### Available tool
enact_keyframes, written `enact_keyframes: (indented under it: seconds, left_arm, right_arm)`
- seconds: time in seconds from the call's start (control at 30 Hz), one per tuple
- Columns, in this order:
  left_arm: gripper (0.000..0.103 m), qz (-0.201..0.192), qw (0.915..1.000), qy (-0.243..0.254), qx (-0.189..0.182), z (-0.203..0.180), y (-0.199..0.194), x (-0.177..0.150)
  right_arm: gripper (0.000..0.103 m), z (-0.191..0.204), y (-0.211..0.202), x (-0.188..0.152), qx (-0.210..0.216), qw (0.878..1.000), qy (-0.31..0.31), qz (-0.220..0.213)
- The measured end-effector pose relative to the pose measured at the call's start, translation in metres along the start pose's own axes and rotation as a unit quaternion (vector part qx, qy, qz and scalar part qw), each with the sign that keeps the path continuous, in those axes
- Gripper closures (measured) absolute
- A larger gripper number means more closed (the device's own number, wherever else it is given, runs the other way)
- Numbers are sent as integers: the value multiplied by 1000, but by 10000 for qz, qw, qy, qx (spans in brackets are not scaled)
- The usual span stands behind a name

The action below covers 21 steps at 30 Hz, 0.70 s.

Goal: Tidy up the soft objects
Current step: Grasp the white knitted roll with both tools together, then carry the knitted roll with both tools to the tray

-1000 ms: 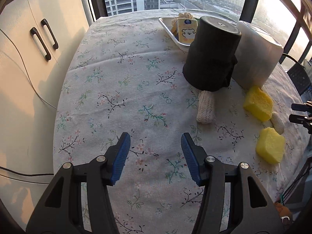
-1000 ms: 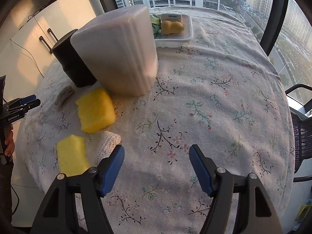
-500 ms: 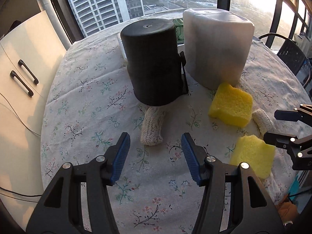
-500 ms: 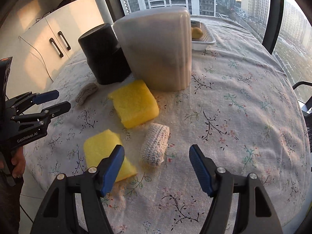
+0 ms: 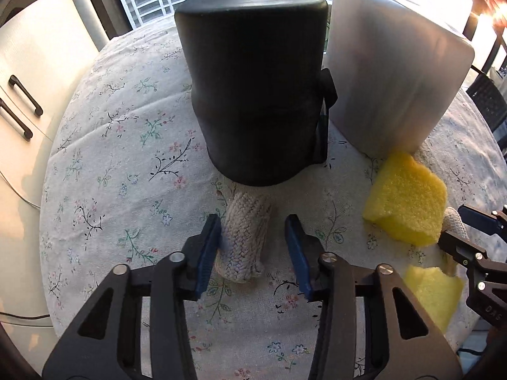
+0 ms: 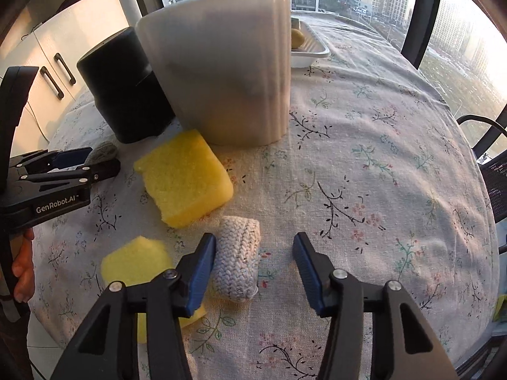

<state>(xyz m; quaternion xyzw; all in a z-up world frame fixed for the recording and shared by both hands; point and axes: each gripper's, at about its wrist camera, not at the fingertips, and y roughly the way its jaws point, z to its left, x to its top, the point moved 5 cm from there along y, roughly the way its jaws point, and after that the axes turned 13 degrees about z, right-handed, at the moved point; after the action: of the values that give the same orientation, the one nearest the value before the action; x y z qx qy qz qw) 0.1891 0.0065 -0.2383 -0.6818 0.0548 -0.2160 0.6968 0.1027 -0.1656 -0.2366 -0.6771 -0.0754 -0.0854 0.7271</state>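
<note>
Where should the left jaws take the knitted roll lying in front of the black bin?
Across the middle of the knitted roll, from its near end. It lies lengthwise toward the black bin, far end against the base, and the left gripper, open, already straddles its long sides.

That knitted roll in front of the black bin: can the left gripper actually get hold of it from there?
Probably yes. The left gripper is open with its jaws either side of the knitted roll. The roll's far end sits against the black bin, but nothing blocks the jaws.

Black gripper (image 5: 255, 250) frames, blue pads (image 5: 207, 253), silver screws (image 5: 176, 256)
</note>
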Motion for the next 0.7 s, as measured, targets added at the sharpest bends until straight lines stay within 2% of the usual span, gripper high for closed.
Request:
enact_keyframes:
  seconds: [0.07,0.1,0.2,0.37,0.43,0.53,0.7]
  left_arm:
    - [80,-83,9998,68,170,-3,-3,-3]
    - [80,-114,9997,128,171,-5,-5,-5]
    - [80,-292,9992,282,37,-15,-16,-12]
    - [80,-439,9987,241,-87,-25,-32,-19]
    - [80,-483,9985,217,-115,-24,-38,-22]
    - [80,-650,9975,235,134,-8,-44,-25]
    - [80,-514,9986,-91,98,14,-44,-24]
  right_arm:
    - [68,3,-1,-1,50,10000,-71,36]
    - [74,4,-1,-2,114,9999,-80,73]
    - [75,5,-2,-4,208,9997,-80,100]
    - [75,2,-7,-10,499,9986,-10,181]
    - [75,-2,-12,-11,467,9988,-8,137]
    - [75,-11,-22,-11,388,9992,37,46]
    - [75,-34,-35,-3,113,9998,141,-78]
